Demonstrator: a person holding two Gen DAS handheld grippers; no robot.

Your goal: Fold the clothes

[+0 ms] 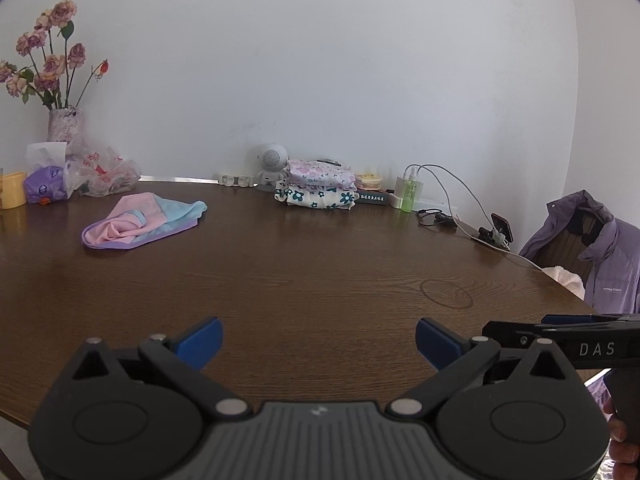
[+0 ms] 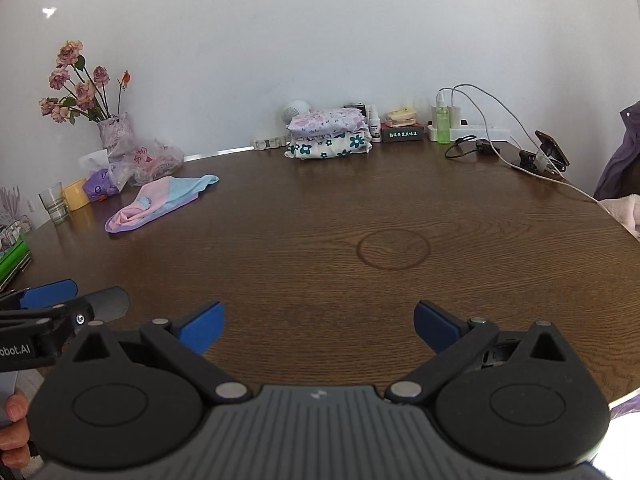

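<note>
Left gripper (image 1: 319,338) and right gripper (image 2: 319,322) both spread wide, empty, low over the table (image 2: 320,216). Crumpled pink-blue garment (image 1: 140,220) lies far left (well apart from both). Folded stack (image 2: 330,134) sits at the wall, near a vase (image 1: 64,126).

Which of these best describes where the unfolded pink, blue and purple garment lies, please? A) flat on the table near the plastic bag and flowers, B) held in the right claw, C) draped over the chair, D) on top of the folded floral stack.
A: the pink, blue and purple garment lies loose on the table, near the plastic bag; both claws are open and empty.
</note>
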